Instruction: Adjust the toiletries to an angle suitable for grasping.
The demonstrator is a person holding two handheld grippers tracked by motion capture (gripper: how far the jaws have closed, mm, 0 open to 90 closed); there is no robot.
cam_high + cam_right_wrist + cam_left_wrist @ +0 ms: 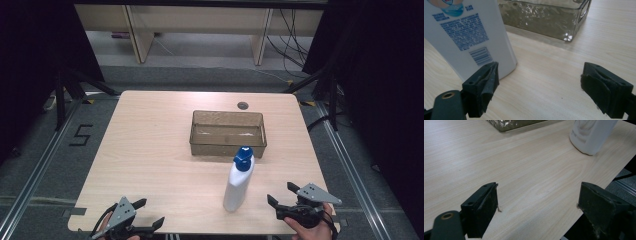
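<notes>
Bottle up, bin waiting, nothing grabbed yet

We've got the white bottle [239,182] with the blue cap standing upright near the front edge of the table [150,150], just in front of the clear plastic bin [228,134], so our guess is it's headed in there. The right gripper [281,196] sits just beside the bottle, jaws spread wide and holding nothing; in its own view one jaw is close to the label side, though we can't tell if it touches. The left gripper [150,212] rests at the near left corner, also wide open and empty, well apart from the bottle.
</notes>
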